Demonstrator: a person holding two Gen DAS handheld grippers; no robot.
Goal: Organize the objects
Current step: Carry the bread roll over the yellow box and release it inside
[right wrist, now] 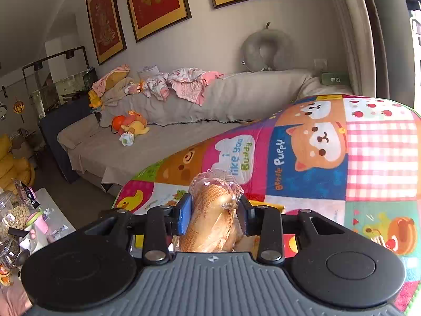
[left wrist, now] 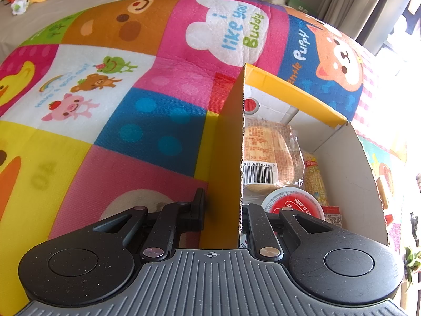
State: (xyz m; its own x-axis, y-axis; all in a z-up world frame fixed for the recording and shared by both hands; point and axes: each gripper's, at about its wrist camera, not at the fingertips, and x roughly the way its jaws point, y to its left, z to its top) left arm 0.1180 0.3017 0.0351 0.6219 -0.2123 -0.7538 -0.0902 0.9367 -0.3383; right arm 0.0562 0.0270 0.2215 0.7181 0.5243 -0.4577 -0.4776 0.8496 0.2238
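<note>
In the left wrist view, my left gripper [left wrist: 223,208] is shut on the near left wall of a yellow cardboard box [left wrist: 227,158], one finger outside and one inside. The box holds a wrapped bread bun with a barcode label [left wrist: 271,152], a red-lidded tub [left wrist: 294,204] and a yellow snack pack [left wrist: 314,176]. In the right wrist view, my right gripper [right wrist: 214,214] is shut on a plastic-wrapped bread roll [right wrist: 214,210], held above the play mat. A strip of the yellow box [right wrist: 265,205] shows just behind the fingers.
A colourful cartoon play mat [left wrist: 131,92] covers the surface under the box. A grey sofa [right wrist: 184,129] with plush toys [right wrist: 129,126] and pink clothes stands beyond it. A low table with jars [right wrist: 15,216] is at the left.
</note>
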